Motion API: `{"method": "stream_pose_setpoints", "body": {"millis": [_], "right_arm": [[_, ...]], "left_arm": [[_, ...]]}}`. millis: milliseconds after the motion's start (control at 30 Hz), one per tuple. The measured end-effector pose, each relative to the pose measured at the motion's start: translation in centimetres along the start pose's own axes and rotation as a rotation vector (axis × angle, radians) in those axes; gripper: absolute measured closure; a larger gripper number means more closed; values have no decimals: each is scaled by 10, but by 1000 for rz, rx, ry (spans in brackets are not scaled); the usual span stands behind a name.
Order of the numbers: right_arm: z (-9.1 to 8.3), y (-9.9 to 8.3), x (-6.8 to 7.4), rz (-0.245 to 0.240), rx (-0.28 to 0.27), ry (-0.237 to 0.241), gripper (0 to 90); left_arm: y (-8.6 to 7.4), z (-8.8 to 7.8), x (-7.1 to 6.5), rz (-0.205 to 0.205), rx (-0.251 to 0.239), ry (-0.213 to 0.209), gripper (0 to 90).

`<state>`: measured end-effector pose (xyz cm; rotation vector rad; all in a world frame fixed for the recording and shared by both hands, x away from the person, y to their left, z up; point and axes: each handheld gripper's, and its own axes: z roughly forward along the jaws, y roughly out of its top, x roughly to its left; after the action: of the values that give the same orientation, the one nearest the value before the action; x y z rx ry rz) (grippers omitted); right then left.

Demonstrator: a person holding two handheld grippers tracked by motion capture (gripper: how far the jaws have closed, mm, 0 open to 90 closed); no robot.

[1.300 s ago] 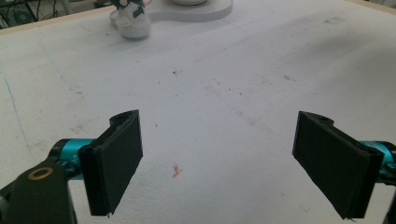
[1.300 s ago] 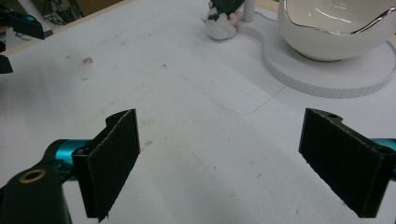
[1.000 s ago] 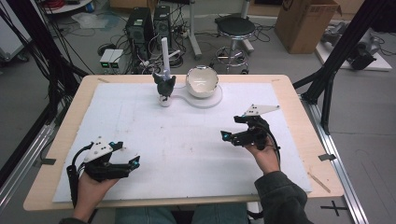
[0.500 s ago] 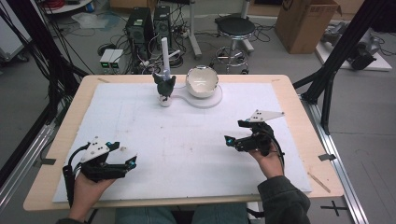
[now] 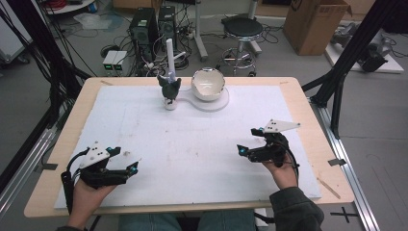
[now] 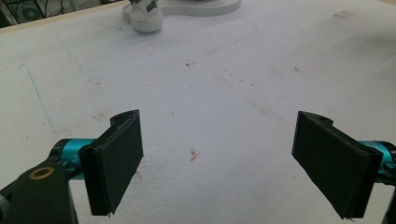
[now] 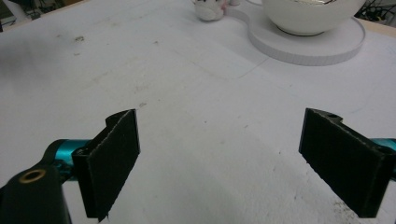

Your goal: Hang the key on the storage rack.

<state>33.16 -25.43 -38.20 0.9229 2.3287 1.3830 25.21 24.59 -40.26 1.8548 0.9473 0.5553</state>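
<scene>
Both grippers, left [image 5: 133, 168] and right [image 5: 239, 150], rested low with jaws apart and empty, well short of the bowl [image 5: 208, 84] and holder [image 5: 169, 89], apparently poised to reach.

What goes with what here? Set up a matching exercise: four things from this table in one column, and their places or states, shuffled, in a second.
Things:
1. bowl
2. left gripper
3. right gripper
4. white board

Places or states:
A. covers most of the wooden table top
B. open, at the near left, low over the white board
C. sits on a round white base at the far middle
D. open, at the near right, holding nothing

Pairs: 1-C, 2-B, 3-D, 4-A
</scene>
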Motion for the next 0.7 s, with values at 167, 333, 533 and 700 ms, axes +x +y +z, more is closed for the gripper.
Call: {"method": "stream_pose_setpoints", "body": {"millis": [167,333,533,700], "right_arm": [[-5,-7,0,-1,4,-12,118],[-10,-15,-1,16,1,-20,117],[-15,-22,-4,23,-10,-26,117],[-21,-28,-3,35,-20,-36,117]], "left_arm": [[0,0,0,1,-2,-3,167],[-1,0,0,-3,0,-2,167],[-2,0,1,-5,1,-4,167],[-3,0,1,0,5,-7,168]]}}
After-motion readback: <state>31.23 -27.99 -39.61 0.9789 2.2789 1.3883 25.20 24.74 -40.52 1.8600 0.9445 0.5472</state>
